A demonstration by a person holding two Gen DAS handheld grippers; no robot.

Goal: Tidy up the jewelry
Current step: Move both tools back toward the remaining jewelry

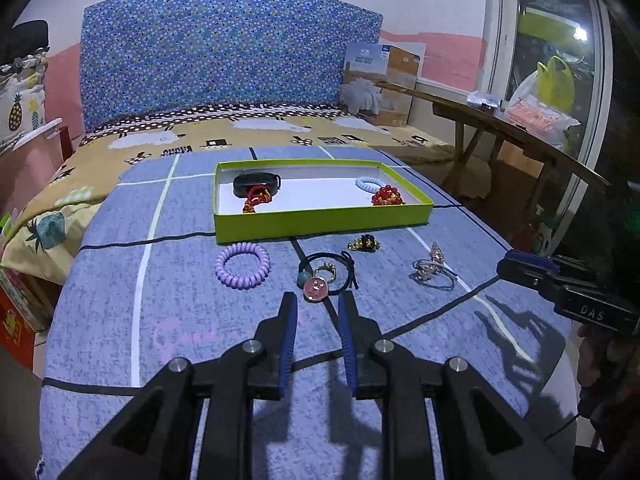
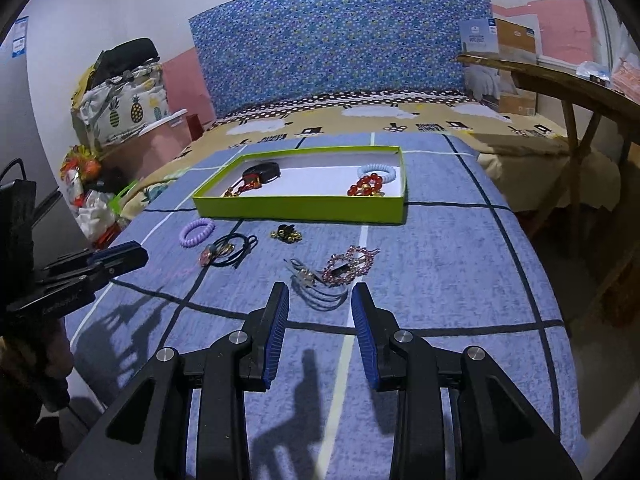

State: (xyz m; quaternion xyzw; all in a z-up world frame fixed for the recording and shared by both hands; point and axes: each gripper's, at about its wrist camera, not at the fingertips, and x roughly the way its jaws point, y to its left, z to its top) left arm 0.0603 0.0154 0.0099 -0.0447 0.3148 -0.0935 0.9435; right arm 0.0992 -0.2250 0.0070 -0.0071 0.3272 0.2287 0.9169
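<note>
Lime-green tray (image 1: pixel 320 222) sits far on the bedspread, so the left gripper (image 1: pixel 317 304), released and empty, should drop squarely over the pink-charm hair tie (image 1: pixel 317 289) near its tips, while the right gripper (image 2: pixel 320 296) waits open over the silver bangles (image 2: pixel 320 294).

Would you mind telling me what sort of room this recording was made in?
Most likely a bedroom: a bed with a blue patterned headboard, a sheep-print bedsheet under the blue checked blanket, and pineapple-print bedding stacked beside it.

Bed w/ blue checked cover (image 1: pixel 192 320): green tray (image 1: pixel 320 222), purple coil tie (image 1: pixel 242 265), hair ties (image 2: pixel 324 296).
</note>
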